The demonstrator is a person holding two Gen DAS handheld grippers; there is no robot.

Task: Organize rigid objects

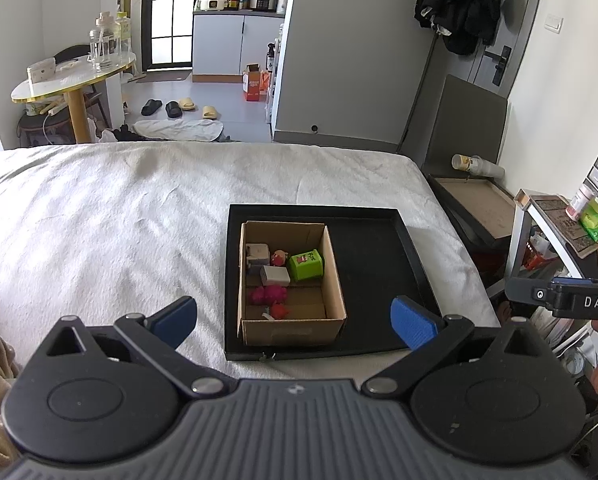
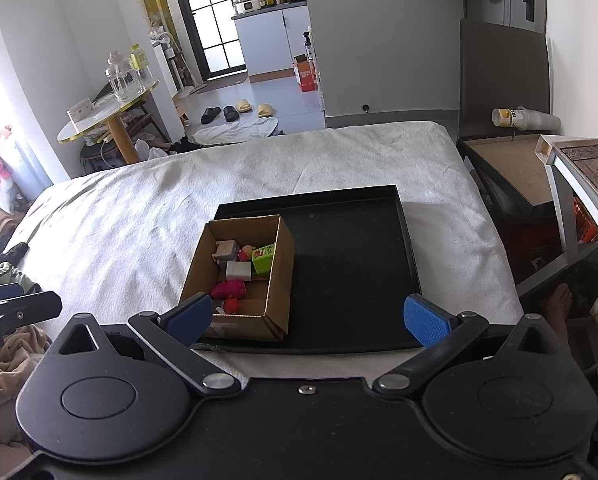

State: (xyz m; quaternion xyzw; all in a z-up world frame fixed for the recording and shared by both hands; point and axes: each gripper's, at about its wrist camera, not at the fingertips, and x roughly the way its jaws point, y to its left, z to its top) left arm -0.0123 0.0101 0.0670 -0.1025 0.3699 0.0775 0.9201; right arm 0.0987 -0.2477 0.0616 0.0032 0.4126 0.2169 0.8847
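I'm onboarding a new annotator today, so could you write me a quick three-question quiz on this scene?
1. True or false: the open brown cardboard box sits inside the shallow black rectangular tray.
2. Which toy lies nearest the box's far right corner? A. green plastic cube B. magenta spiky toy C. light grey block
3. Fill in: both the left gripper and the right gripper are ____ and hold nothing.

Key: 1 true; 2 A; 3 open.
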